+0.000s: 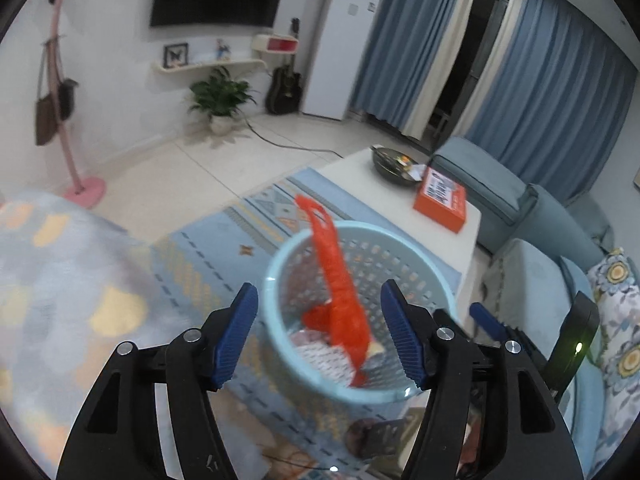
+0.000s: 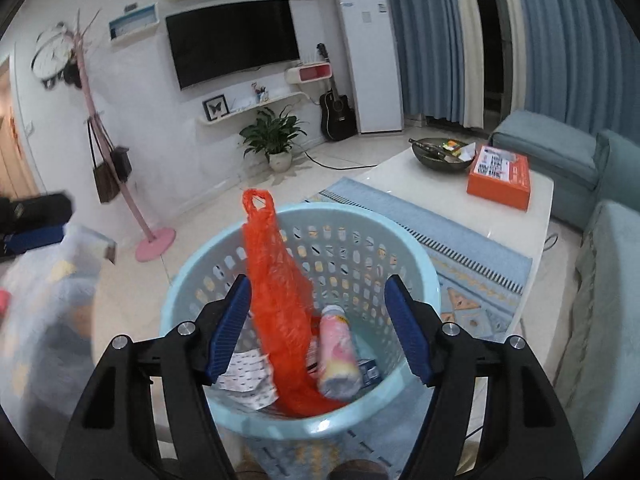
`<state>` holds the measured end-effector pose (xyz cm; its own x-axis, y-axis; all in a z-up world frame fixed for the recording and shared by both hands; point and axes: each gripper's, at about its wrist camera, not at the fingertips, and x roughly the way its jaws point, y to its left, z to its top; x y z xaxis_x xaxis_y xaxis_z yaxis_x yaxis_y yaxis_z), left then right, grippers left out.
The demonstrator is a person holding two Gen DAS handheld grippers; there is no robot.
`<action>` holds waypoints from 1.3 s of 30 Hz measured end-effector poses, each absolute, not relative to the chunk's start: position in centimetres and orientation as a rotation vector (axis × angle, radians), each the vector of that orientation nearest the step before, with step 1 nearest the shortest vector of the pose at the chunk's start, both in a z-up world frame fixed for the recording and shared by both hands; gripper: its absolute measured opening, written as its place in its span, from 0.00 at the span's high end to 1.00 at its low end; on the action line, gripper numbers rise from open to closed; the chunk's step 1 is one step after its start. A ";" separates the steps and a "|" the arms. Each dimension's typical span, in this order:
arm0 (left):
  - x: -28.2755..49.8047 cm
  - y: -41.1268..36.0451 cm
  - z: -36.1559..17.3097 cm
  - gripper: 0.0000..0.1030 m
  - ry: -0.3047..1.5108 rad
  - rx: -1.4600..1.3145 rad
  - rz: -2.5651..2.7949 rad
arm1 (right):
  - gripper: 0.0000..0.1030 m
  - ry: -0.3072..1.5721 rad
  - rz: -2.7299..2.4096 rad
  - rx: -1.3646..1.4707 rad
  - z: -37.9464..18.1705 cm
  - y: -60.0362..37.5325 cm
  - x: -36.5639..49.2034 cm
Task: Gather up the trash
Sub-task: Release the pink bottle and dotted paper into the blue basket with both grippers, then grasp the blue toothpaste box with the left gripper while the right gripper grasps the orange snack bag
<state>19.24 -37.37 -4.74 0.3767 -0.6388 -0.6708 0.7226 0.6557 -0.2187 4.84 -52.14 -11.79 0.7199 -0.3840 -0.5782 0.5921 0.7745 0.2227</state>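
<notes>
**Orange bag's in the bin, both grippers empty**

Orange plastic bag is sitting in the light-blue perforated basket, most of it down inside and one handle loop poking up over the far rim. Next to it in there: a pink-and-yellow bottle lying tilted against the bag, a crumpled white printed wrapper on the near left, and a small blue box tucked beside the bottle.

Left gripper hangs over the basket with its blue pads spread wide, nothing between them. Right gripper is the same deal, jaws well apart, holding nothing, looking straight down into the bin. A translucent patterned bag fills the left edge of the right view, pretty blurry.

Basket stands on the blue patterned rug, just beside the white coffee table. On that table there's an orange box and a dark bowl with some bits in it, near each other. Teal sofa is off to the right.
</notes>
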 end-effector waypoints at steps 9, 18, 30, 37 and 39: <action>15.6 -24.7 -1.8 0.38 0.686 0.146 -0.602 | 0.36 0.542 -0.400 0.365 -10.0 -44.8 5.8; 16.4 -7.8 -0.9 0.34 0.663 0.016 -0.252 | 0.33 0.543 -0.175 0.295 -7.7 -35.3 8.2; 23.2 -2.5 -3.9 0.38 0.716 -0.080 -0.191 | 0.33 0.547 -0.016 0.257 -5.5 -28.1 10.0; 23.6 -3.9 -4.6 0.84 0.710 0.013 -0.236 | 0.33 0.556 0.011 0.241 -4.6 -26.1 11.3; 22.8 -4.0 -4.5 0.85 0.696 0.049 -0.236 | 0.33 0.557 0.037 0.247 -4.3 -25.2 12.0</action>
<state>22.81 -4.04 -4.54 0.7419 -0.1984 -0.6405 0.2312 0.9723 -0.0333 11.97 -25.15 -4.26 0.8488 0.1016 -0.5188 0.0318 0.9698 0.2419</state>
